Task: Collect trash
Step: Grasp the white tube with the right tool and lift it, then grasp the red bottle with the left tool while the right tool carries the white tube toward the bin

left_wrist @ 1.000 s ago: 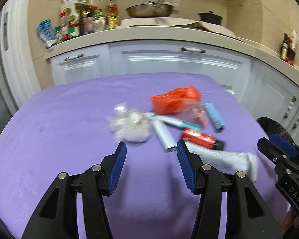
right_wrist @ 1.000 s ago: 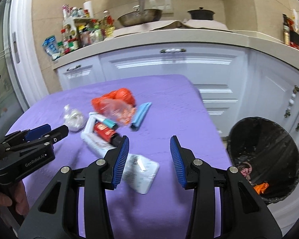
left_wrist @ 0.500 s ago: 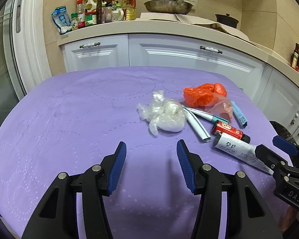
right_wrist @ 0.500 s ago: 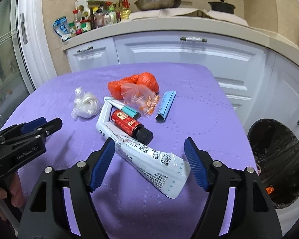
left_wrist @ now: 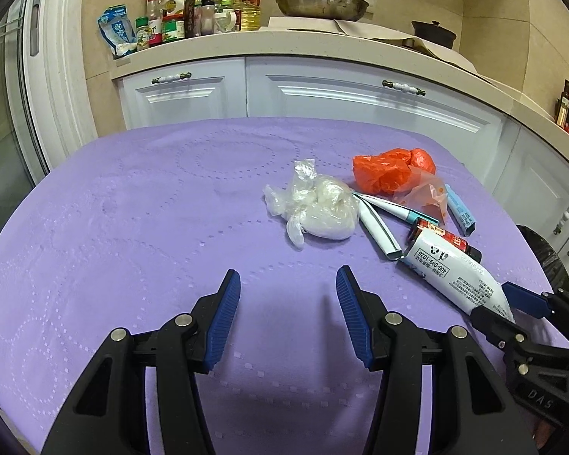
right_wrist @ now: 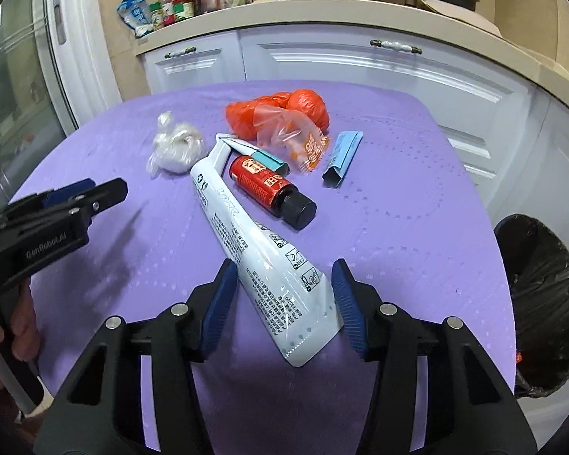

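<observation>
The purple cloth-covered counter [left_wrist: 132,227] holds a small pile of trash. The right claw [right_wrist: 284,295] sits low over the wide flat end of a big white squeeze tube with small black print [right_wrist: 269,265]. The tube end lies between the two blue pads [right_wrist: 220,303]. The jaws are closing on it, with the left pad right at the tube's edge and the right pad just at its other edge. It is too close to tell if they press it yet. The tube lies flat on the counter.

The left claw [left_wrist: 288,314] is open halfway with nothing in it. It hangs over bare purple cloth, near the front of the pile.

A small red bottle with a black cap [right_wrist: 271,185] lies just beside the white tube. A scrunched clear plastic bag [left_wrist: 315,208] sits to the left of the pile. A crumpled orange plastic bag [left_wrist: 390,170] sits at the back, with a see-through wrapper with orange print [right_wrist: 296,136] lying against it. A flat blue paper packet [right_wrist: 341,159] lies at the right side. A thin white and teal tube [left_wrist: 379,220] pokes out from under the others.

A round bin with a black bag liner [right_wrist: 542,303] stands on the floor, just past the right edge of the counter. A person's hand [right_wrist: 3,341] grips the handle of the left claw.
</observation>
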Motion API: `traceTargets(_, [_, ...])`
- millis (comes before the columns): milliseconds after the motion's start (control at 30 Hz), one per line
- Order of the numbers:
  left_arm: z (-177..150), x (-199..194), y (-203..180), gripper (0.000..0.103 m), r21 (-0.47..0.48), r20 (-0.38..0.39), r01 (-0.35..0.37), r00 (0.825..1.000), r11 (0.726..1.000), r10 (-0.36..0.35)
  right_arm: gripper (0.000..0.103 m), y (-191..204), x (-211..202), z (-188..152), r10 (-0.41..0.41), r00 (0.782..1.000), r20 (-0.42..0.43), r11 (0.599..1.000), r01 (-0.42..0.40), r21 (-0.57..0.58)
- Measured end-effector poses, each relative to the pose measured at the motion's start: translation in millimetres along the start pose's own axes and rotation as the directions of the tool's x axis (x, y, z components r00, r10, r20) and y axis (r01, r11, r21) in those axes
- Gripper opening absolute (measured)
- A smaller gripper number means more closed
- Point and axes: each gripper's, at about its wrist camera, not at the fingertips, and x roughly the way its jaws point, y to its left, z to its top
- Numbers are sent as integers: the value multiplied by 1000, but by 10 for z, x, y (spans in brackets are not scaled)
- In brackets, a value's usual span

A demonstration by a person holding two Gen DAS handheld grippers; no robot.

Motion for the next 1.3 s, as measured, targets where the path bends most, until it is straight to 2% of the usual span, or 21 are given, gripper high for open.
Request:
traceTargets(300, [-19, -13, -33, 52, 2, -5, 2, 1000, 1000, -2, 34, 102, -92, -54, -3, 1000, 30, 999, 5, -53])
traceTargets(600, [-70, -46, -116, 52, 7, -10, 13, 1000, 1000, -13, 33, 59, -297, -31, 3, 995, 102, 1000, -2, -9])
traceTargets(1100, [39, -8, -826, 52, 89, -9, 86, 996, 992, -85, 33, -669, -545, -58, -134, 976, 174, 983, 109, 144])
traceTargets(1300, [147, 130, -1108, 52, 106, -20, 86, 996, 991, -84, 33, -985, -602, -83, -173, 966, 193, 972, 136, 192])
